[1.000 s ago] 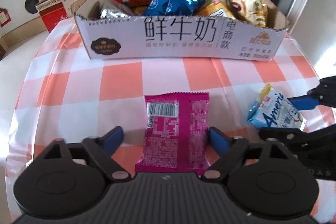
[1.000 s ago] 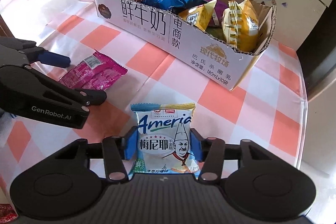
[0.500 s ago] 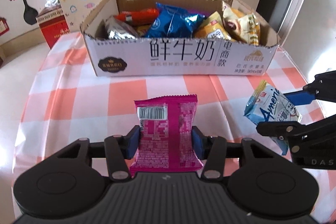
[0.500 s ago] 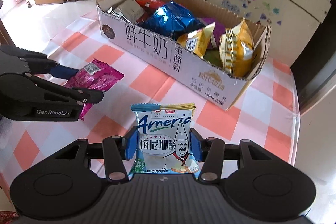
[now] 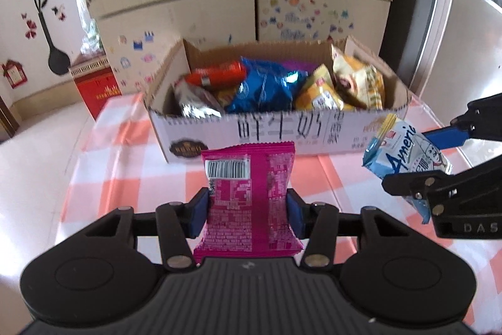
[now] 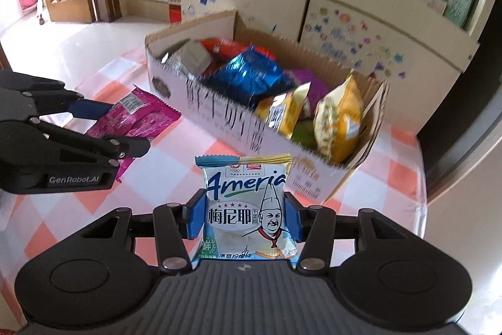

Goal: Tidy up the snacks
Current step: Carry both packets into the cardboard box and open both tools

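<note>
My left gripper (image 5: pixel 248 214) is shut on a pink snack packet (image 5: pixel 249 193) and holds it up above the checked tablecloth, short of the cardboard box (image 5: pixel 276 131). My right gripper (image 6: pixel 244 217) is shut on a blue and white Ameria packet (image 6: pixel 246 206), also lifted. The box (image 6: pixel 238 127) holds several snack bags, blue, yellow, silver and orange. Each gripper shows in the other's view: the right one with its packet (image 5: pixel 404 151), the left one with its pink packet (image 6: pixel 135 118).
The table wears an orange and white checked cloth (image 5: pixel 103 178). A red carton (image 5: pixel 97 88) stands on the floor beyond the table's left. A low cabinet with stickers (image 5: pixel 251 11) stands behind the box. The table's right edge (image 6: pixel 422 209) lies close to the box.
Both grippers have risen off the table with their packets and tilted up toward the box. The left gripper closed on the pink packet during the last second.
</note>
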{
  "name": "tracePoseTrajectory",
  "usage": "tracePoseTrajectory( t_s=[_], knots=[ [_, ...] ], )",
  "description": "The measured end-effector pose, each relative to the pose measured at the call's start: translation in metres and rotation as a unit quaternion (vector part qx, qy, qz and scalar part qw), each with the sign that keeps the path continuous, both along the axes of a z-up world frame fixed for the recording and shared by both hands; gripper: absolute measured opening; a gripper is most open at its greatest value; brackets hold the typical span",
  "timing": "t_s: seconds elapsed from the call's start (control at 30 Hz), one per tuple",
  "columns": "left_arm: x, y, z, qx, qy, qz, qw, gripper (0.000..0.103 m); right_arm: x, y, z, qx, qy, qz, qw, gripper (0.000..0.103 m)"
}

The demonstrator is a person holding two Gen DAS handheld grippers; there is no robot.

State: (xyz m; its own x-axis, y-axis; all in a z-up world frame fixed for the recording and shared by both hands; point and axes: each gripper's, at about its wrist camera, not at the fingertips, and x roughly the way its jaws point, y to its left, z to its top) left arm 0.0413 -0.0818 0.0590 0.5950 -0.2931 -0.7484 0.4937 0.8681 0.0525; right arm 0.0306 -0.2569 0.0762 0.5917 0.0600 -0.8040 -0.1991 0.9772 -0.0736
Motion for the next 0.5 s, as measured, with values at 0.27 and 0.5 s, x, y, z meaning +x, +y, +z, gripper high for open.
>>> tracePoseTrajectory(
  t_s=[0.27,0.5],
  knots=[
    [-0.001,-0.002,0.024,0.006,-0.070,-0.009,0.9975,0.050,0.007,0.004,0.014,-0.017,-0.028,-0.002,0.999,0.057],
    [0.006,-0.001,0.041,-0.009,-0.093,-0.001,0.9956,0.050,0.016,0.005,0.028,-0.024,-0.054,-0.011,0.998,0.057]
  ],
)
